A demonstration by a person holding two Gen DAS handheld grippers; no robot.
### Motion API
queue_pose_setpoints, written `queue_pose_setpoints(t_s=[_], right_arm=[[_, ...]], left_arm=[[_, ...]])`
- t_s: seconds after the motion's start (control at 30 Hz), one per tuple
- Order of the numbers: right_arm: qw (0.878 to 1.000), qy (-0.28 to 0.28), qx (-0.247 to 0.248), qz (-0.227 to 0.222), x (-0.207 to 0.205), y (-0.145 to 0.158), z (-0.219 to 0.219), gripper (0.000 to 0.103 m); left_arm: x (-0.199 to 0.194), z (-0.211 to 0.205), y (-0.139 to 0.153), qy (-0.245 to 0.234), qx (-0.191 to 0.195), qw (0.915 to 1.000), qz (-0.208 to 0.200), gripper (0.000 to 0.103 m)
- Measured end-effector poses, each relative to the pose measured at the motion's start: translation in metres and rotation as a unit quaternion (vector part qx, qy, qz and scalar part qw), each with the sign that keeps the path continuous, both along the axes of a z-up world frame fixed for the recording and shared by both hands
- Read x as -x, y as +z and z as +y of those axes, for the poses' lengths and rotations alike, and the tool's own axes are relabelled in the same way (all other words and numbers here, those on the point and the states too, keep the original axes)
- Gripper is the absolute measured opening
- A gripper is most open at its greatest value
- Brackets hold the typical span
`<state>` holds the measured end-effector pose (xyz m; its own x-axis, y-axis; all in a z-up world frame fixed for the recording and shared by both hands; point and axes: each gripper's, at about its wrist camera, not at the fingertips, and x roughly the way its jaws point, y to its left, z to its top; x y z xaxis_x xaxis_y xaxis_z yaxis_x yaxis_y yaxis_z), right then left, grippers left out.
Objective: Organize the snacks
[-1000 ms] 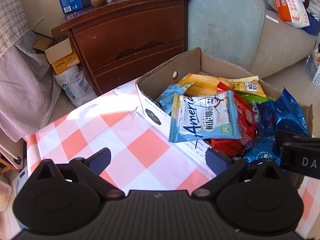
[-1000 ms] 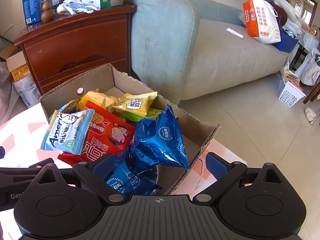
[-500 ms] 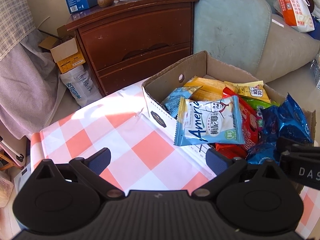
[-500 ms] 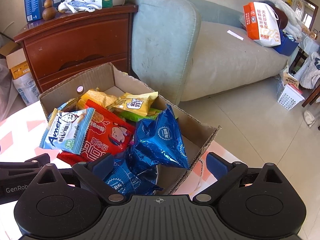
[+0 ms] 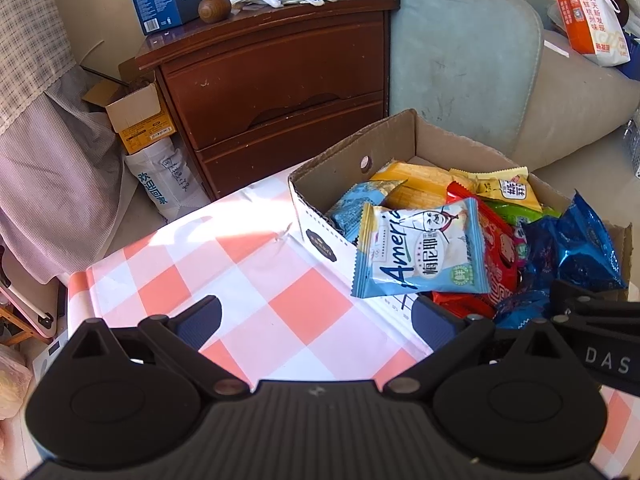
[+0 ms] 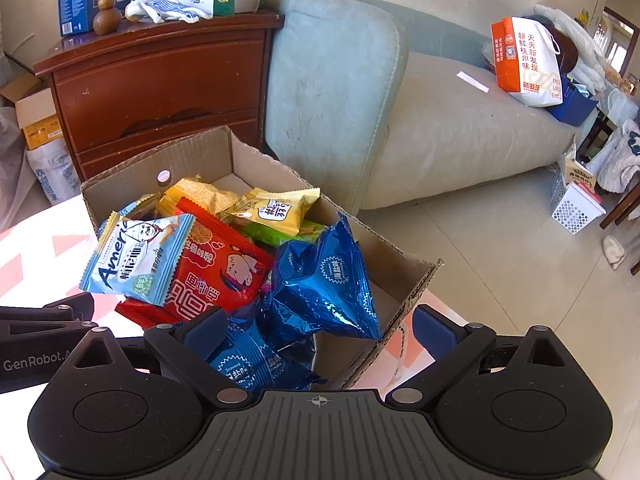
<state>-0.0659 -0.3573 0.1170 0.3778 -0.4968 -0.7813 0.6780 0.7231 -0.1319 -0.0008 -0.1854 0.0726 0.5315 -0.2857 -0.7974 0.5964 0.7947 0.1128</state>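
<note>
Cardboard box (image 6: 224, 152) of snacks, checked tablecloth (image 5: 256, 280) in left view only

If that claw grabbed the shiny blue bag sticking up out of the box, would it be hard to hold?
Probably a bit. The shiny blue bag looks like crinkled foil, so it may slip between the fingers. It seems puffed and light, likely to crumple rather than stay stiff. It leans on other packets in the cardboard box, so lifting it may shift them.
</note>
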Motion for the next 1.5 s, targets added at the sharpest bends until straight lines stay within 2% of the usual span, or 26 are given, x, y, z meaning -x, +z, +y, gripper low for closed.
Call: queue_pose_setpoints(t_s=[0.63,1.03,1.3,1.5], right_arm=[[1.000,0.017,0.020,0.001,-0.007,0.003,0.014,0.100],[0.997,0.022,0.068,-0.009,-0.008,0.013,0.024,0.100],[0.992,0.056,0.112,-0.028,-0.013,0.020,0.046,0.100],[0.990,0.083,0.110,-0.042,-0.019,0.022,0.063,0.100]], left_arm=[[-0.002,0.015,0.009,0.006,0.009,0.9999,-0.010,0.101],[0.000,0.022,0.012,0.004,0.014,0.9998,-0.011,0.101],[-0.001,0.042,0.018,0.016,0.016,0.9996,-0.018,0.101],[-0.005,0.067,0.020,0.028,0.014,0.9994,-0.016,0.101]])
